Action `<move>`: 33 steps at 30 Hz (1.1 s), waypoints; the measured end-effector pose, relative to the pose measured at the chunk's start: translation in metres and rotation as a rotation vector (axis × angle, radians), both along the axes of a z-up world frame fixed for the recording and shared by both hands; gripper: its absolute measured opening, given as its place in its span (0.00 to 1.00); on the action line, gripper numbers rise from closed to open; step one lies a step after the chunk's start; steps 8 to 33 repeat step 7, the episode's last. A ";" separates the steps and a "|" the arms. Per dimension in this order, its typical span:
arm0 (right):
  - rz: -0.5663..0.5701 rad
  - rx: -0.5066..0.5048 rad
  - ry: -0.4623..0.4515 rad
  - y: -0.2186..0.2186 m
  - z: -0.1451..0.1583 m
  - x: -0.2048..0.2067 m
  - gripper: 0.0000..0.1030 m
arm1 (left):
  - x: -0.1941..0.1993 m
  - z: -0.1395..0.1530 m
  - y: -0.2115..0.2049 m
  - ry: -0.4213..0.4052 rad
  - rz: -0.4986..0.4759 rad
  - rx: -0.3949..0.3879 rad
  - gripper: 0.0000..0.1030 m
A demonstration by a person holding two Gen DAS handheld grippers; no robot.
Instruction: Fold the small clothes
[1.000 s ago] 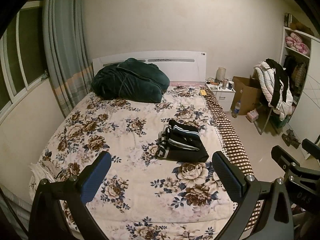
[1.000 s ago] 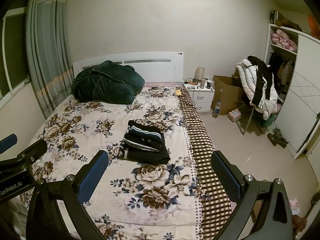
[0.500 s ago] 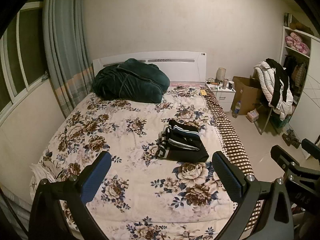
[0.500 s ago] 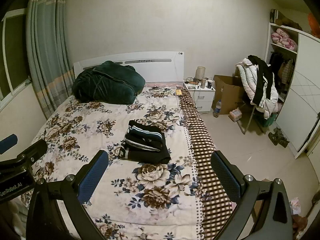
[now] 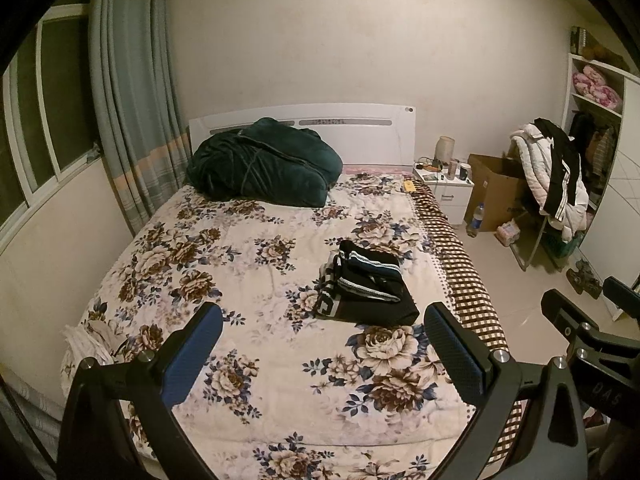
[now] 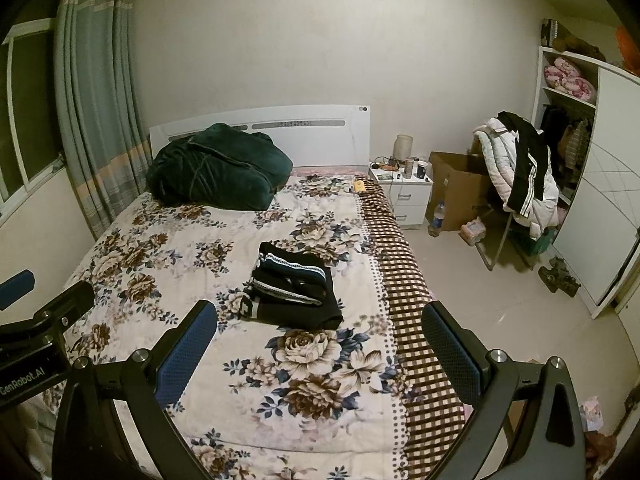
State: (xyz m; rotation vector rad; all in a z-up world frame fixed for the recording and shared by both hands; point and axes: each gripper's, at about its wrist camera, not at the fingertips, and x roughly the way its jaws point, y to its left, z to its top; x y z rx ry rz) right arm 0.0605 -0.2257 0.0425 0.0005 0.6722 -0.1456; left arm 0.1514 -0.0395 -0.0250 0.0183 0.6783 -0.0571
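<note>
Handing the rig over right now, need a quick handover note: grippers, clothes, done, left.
Left gripper: open, empty, held above the foot of the bed.
Right gripper: open, empty, beside it.
Clothes: a stack of dark folded clothes lies on the floral bedspread, toward the checked edge, apart from both grippers.
Done: that stack looks folded and piled.
Left: a pale crumpled cloth sits at the bed's near left corner; I cannot tell whether it belongs to the job.

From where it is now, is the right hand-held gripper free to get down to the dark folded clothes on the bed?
Probably yes. The right hand-held gripper is open and empty, and only bare floral bedspread lies between it and the dark folded clothes.
</note>
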 end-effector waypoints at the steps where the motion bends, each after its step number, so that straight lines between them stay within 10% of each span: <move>1: -0.001 -0.001 0.001 -0.002 0.000 -0.001 1.00 | 0.000 0.001 0.001 0.001 0.002 0.000 1.00; 33: -0.001 0.001 0.001 0.002 0.000 0.000 1.00 | -0.001 0.004 0.001 -0.007 0.008 -0.001 1.00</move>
